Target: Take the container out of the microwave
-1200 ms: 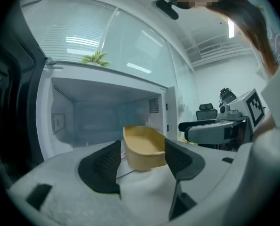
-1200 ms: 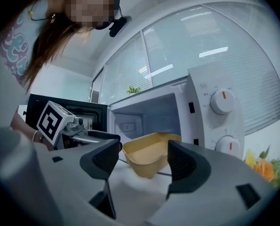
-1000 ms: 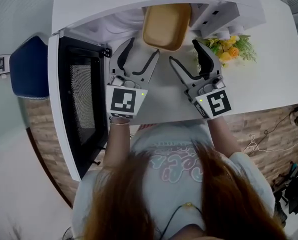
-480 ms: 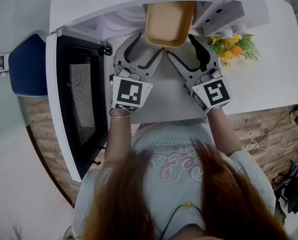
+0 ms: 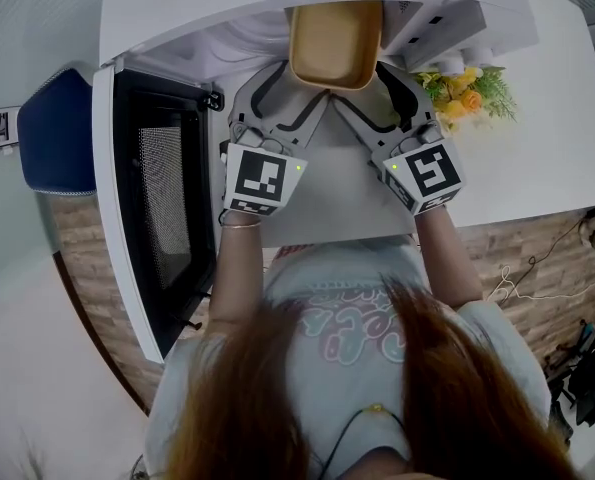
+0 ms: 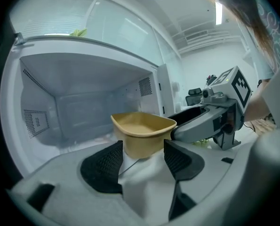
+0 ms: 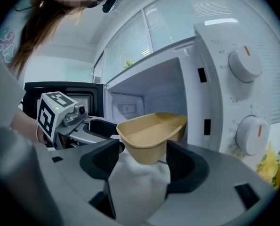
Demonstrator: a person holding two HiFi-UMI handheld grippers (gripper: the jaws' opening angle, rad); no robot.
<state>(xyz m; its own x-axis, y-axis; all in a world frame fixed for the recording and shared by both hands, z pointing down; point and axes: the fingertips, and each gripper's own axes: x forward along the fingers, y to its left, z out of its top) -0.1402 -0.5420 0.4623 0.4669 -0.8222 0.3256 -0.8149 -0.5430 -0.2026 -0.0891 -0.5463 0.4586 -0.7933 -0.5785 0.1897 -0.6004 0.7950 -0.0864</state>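
A tan, empty container [image 5: 335,43] sits at the mouth of the white microwave [image 5: 277,3], whose door [image 5: 162,198] hangs open to the left. My left gripper [image 5: 289,93] is open at the container's near left corner. My right gripper [image 5: 367,93] is open at its near right corner. In the left gripper view the container [image 6: 142,133] stands just beyond and between the black pads [image 6: 104,166]. In the right gripper view the container [image 7: 151,134] likewise lies between the spread pads [image 7: 184,166]. Neither gripper is closed on it.
The microwave's dials [image 7: 245,62] are on the right of the opening. Yellow flowers [image 5: 467,93] stand on the white table [image 5: 547,138] to the right of the microwave. A blue chair [image 5: 57,133] is beyond the open door at the left.
Both grippers have moved forward toward the microwave opening and now flank the container's near end. Their jaws stay spread.
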